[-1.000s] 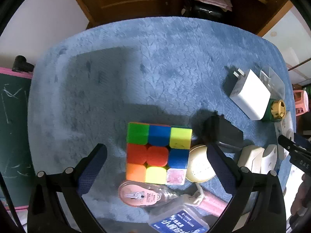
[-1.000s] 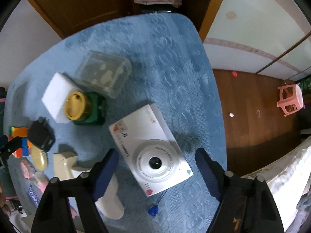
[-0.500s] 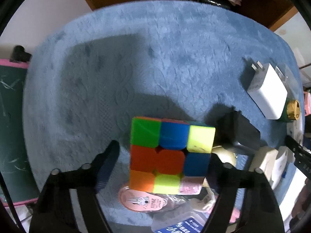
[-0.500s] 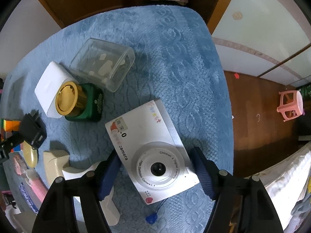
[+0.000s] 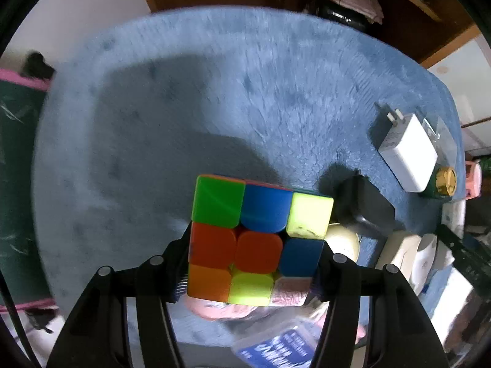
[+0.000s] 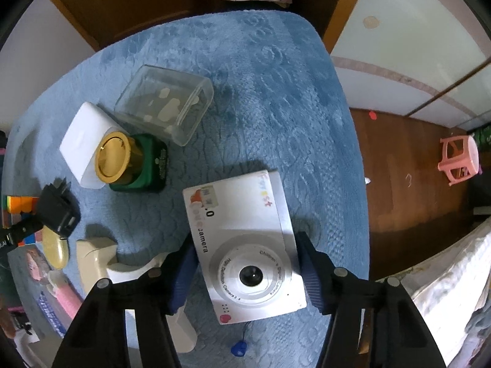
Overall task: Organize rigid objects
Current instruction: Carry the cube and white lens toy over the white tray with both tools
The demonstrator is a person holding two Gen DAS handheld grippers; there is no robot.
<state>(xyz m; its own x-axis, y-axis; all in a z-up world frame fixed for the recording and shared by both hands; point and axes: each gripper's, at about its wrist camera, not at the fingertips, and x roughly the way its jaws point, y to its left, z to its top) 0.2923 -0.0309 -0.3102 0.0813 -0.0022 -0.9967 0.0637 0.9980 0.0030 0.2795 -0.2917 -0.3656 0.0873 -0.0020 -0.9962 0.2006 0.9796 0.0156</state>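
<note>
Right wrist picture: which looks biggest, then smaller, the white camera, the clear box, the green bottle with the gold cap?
1. white camera, but it is nearest the lens
2. clear box
3. green bottle

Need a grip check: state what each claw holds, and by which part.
Left claw: closing on the puzzle cube, pads at opposite side faces. Right claw: closing around the white camera, at its long edges.

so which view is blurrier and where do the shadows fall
Left wrist view: soft motion smear on the blue cloth, a broad dark shadow beyond the puzzle cube. Right wrist view: sharper, print on the white camera readable, short shadow above it. Both bend straight edges at the rim.
</note>
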